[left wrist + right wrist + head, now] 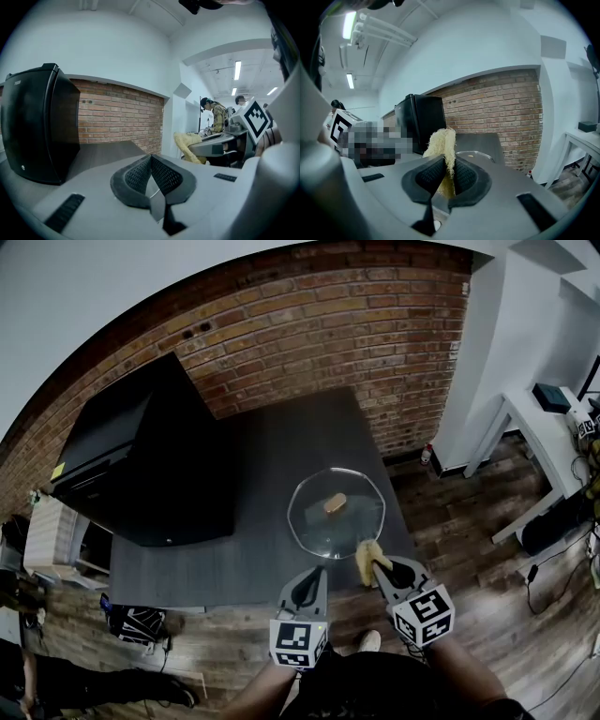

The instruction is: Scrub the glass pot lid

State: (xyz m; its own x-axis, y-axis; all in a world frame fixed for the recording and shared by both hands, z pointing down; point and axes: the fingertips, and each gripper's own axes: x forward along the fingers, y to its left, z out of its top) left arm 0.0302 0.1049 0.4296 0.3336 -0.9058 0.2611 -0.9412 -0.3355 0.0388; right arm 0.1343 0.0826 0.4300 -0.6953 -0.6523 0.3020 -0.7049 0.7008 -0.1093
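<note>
The glass pot lid (pixel 336 514) with a wooden knob (pixel 335 503) lies flat near the front right corner of the dark table (pixel 262 456). My right gripper (pixel 377 564) hovers at the lid's near rim, shut on a yellow loofah scrubber (pixel 365 560). In the right gripper view the scrubber (pixel 443 146) sticks up from between the closed jaws, with the lid's rim (pixel 477 154) just beyond. My left gripper (pixel 313 571) hangs at the table's front edge, left of the scrubber, shut with nothing in it (pixel 151 163).
A large black box (pixel 150 460) fills the table's left half, with a brick wall (pixel 309 324) behind. A white desk (pixel 539 423) stands at the right. Wood floor lies below the table's edge. People sit in the background of the left gripper view.
</note>
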